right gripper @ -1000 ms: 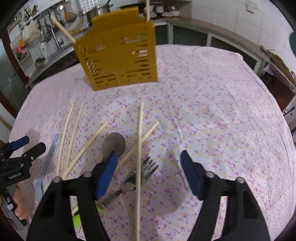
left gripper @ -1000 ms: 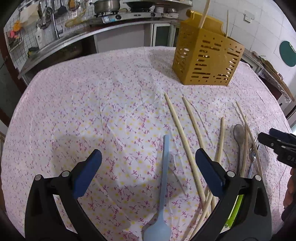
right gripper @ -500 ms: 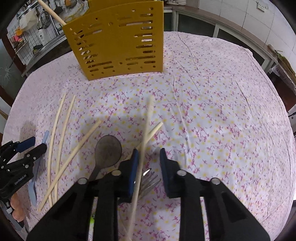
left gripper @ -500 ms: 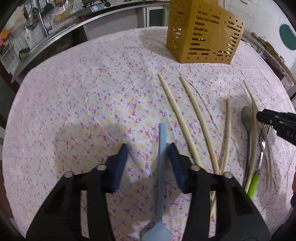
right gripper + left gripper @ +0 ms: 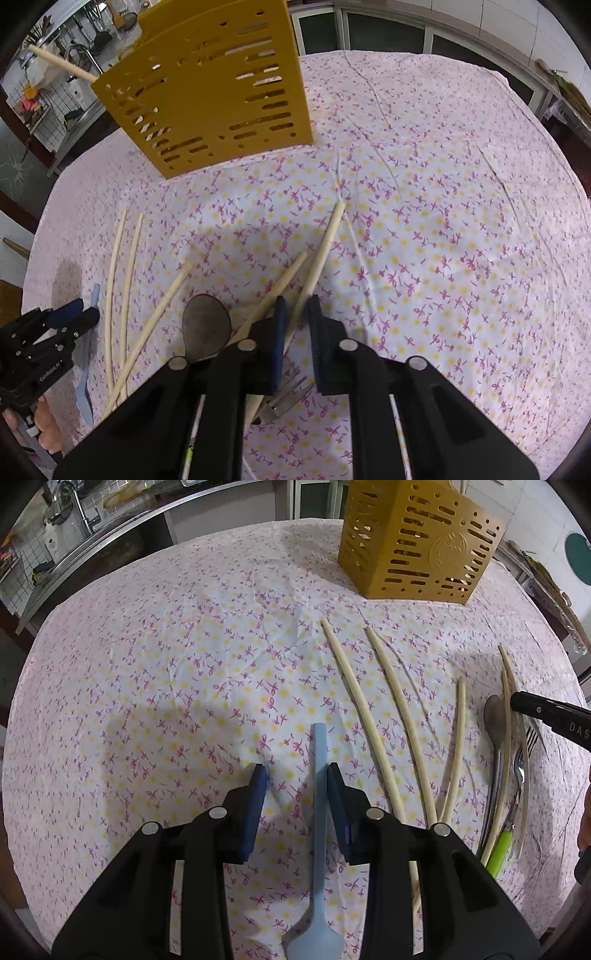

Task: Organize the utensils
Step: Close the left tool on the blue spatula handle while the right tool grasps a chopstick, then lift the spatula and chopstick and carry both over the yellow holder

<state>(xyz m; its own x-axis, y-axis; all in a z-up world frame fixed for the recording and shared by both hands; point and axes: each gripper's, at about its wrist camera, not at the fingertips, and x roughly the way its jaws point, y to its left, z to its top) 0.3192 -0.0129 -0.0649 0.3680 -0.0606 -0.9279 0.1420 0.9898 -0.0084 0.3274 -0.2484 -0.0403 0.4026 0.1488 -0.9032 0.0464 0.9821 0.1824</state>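
The left hand-held gripper [image 5: 295, 771] points steeply down over the worktop [image 5: 147, 664], its jaws just narrowed around the handle of a pale blue spoon [image 5: 319, 775]; the right pad touches the handle while a gap shows on the other side, so the spoon seems bracketed rather than pinched yet. The right hand-held gripper [image 5: 297, 308] has likewise been closing, and its nearly shut jaws flank one chopstick [image 5: 321, 254], which slants up between the pads, probably gripped. Each has picked a single long piece lying lengthwise to its fingers, which suits lifting it end-first. Around them lie more loose chopsticks [image 5: 358, 709], a metal spoon [image 5: 206, 325] and a fork [image 5: 521, 760] in a crossed heap. Farther back stands the yellow slotted holder [image 5: 417, 542], already holding some sticks, likely where these pieces belong.
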